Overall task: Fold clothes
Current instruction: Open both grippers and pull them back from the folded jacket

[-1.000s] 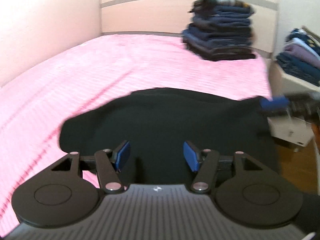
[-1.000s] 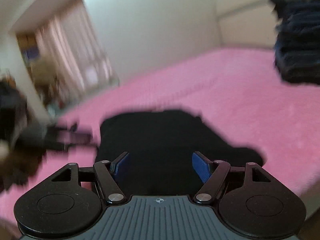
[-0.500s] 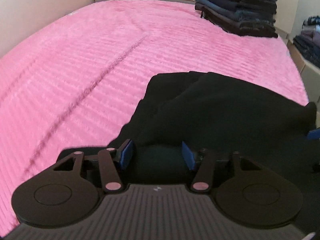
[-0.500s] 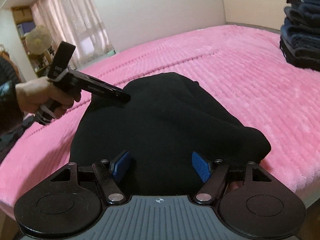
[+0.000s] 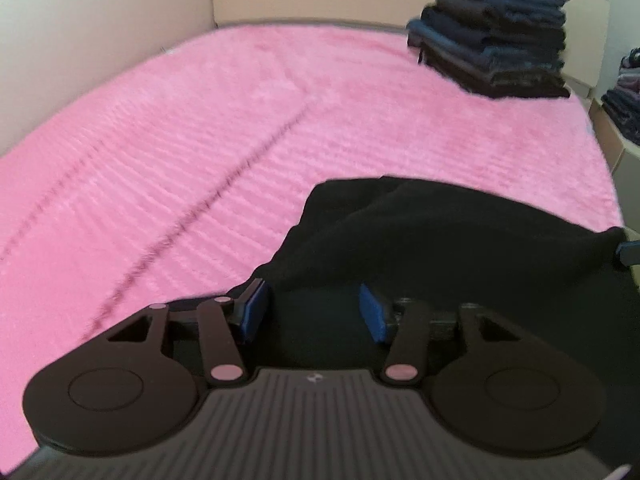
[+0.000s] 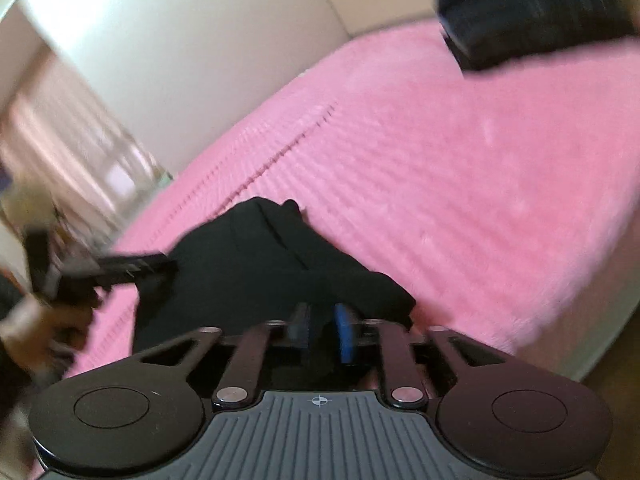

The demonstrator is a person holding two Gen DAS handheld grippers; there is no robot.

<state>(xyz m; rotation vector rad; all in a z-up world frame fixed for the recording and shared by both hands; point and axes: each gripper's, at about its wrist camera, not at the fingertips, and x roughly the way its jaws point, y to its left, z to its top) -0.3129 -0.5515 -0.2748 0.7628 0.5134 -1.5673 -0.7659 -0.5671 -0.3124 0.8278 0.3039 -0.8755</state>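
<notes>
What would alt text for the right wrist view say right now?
The right claw is nearly shut on the near edge of a black garment on a pink bedspread. The left claw, blurred, reaches the garment's left side. A dark stack of folded clothes sits at the far right.

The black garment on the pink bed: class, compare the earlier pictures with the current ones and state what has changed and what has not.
The right gripper has closed its fingers on the near edge of the black garment; half a second ago it was open over it. The left gripper remains open at the garment's other edge. The garment still lies bunched on the pink bedspread, and the stack of folded clothes has not moved.
</notes>
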